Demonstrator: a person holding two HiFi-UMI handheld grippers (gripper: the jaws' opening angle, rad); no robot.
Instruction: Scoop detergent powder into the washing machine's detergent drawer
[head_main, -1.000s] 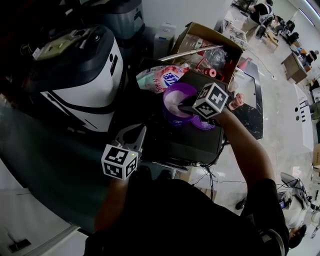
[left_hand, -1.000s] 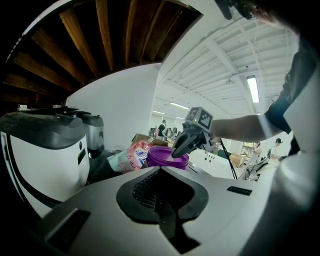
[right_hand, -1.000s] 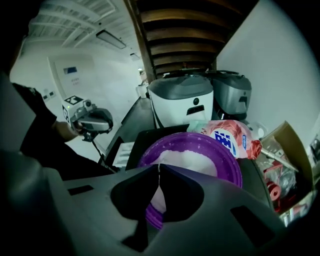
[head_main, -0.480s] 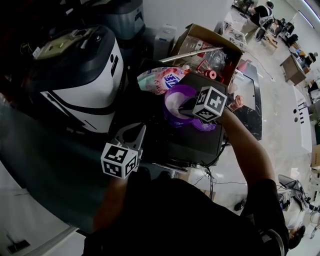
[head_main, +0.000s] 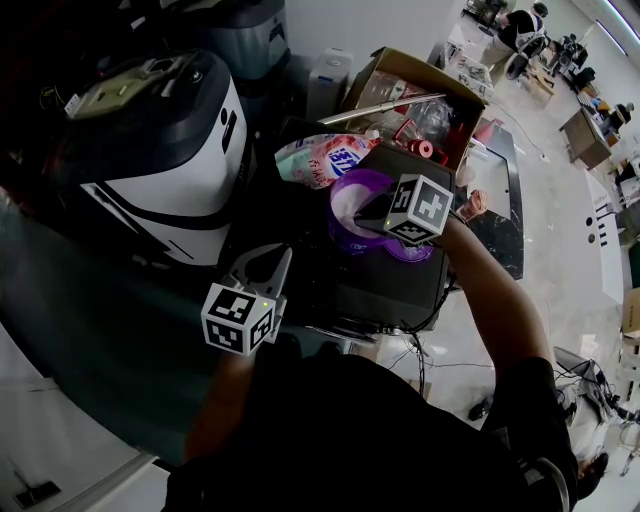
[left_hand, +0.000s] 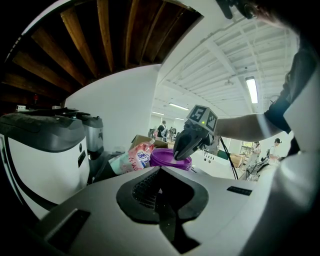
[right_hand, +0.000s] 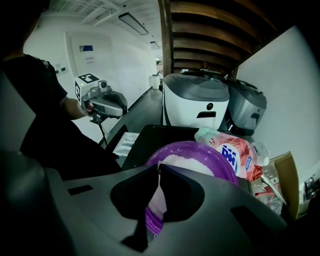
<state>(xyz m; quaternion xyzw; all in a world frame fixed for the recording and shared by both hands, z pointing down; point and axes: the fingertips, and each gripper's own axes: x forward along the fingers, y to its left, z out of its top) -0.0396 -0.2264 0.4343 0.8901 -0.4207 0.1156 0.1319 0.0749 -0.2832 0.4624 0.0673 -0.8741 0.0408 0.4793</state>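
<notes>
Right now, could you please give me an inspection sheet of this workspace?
Surface: black top, crowded at its far side.
Job's things: purple tub of white powder; pink detergent pouch beside it; white-and-black machine to the left; drawer not seen.
Clutter: open cardboard box of oddments.
Grippers: right gripper in the tub, fingers shut on a thin pale scoop; left gripper shut, empty, apart from the tub.
Cables: dark cables below the top.
Surroundings: people at distant desks.
</notes>
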